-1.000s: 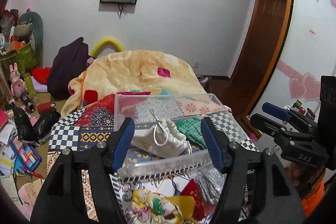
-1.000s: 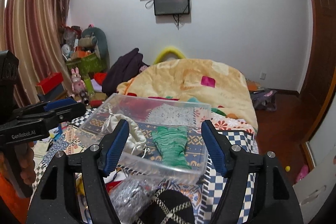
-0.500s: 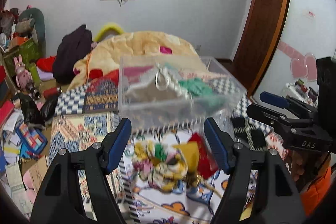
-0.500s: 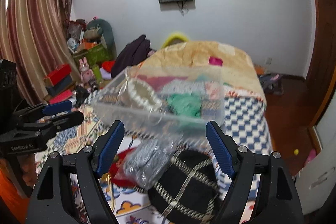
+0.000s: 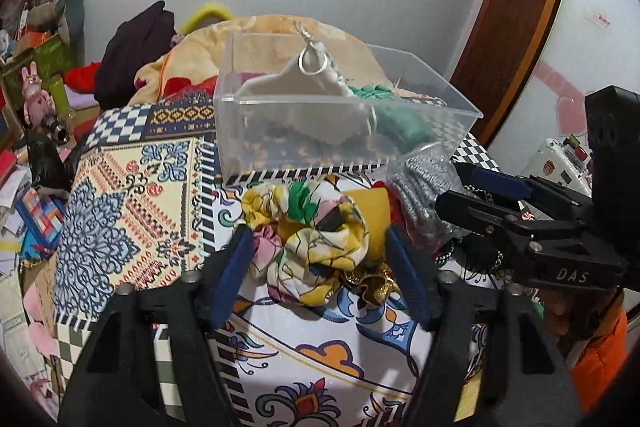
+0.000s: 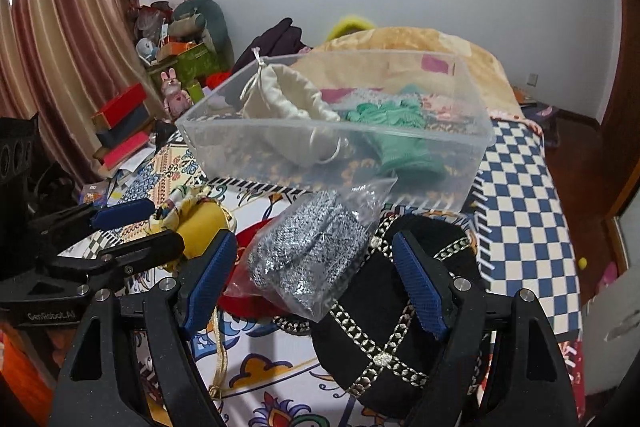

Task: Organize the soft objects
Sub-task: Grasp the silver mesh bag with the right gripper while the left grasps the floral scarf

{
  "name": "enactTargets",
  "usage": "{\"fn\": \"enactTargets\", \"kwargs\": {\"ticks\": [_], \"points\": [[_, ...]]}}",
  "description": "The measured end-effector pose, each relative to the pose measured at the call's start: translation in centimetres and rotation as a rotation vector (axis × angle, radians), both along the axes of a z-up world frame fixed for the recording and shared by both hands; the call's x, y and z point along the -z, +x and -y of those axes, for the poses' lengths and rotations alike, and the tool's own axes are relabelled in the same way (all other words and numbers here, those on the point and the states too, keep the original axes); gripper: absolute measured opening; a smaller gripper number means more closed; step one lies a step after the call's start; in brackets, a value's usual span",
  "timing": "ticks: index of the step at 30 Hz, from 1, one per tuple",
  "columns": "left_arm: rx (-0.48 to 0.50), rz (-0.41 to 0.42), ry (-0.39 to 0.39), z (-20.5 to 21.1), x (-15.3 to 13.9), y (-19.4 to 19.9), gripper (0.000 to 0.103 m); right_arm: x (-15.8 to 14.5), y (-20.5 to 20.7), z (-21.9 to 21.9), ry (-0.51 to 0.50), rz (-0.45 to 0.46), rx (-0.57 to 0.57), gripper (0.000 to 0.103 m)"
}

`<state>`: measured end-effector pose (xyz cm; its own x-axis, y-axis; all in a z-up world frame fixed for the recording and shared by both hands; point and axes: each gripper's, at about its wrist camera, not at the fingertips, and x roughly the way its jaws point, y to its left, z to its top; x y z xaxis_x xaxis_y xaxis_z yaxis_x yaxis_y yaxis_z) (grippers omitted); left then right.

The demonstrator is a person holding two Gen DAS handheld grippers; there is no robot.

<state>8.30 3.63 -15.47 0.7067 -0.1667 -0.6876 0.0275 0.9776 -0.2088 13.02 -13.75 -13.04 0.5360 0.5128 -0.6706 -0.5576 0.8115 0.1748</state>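
**Left wrist view: both tools dropped toward the loose pile**

Over the last second both views tipped down from the clear bin (image 5: 344, 131) to the unsorted items in front of it; pick-up looks next. Left hand-held gripper (image 5: 320, 259) is wide open, empty, straddling the floral scarf (image 5: 312, 235). Right hand-held gripper (image 6: 312, 271) is open, bracketing the silver bagged item (image 6: 308, 259), probably untouched.

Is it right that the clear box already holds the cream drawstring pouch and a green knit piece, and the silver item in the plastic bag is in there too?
Not quite. The cream drawstring pouch and green knit piece are in the clear box, but the silver item in the plastic bag lies outside, on the bedspread in front of it, as the right wrist view shows.
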Motion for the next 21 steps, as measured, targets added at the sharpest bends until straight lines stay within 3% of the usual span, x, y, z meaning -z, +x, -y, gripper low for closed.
{"fn": "enactTargets", "kwargs": {"ticks": [5, 8, 15, 21], "points": [[0.019, 0.000, -0.024, 0.0, 0.2, 0.0, 0.036, 0.5, 0.0, 0.1, 0.009, -0.028, -0.016, 0.053], [0.027, 0.009, -0.017, 0.2, 0.1, -0.1, 0.029, 0.6, -0.3, 0.1, 0.010, -0.031, -0.026, 0.045], [0.037, 0.047, -0.011, 0.5, -0.9, -0.9, 0.019, 0.0, -0.5, 0.0, 0.002, -0.007, -0.037, 0.025], [0.019, 0.079, -0.007, 0.0, -1.9, -1.3, 0.012, -0.6, -0.5, 0.4, 0.019, 0.020, -0.029, 0.018]]}}
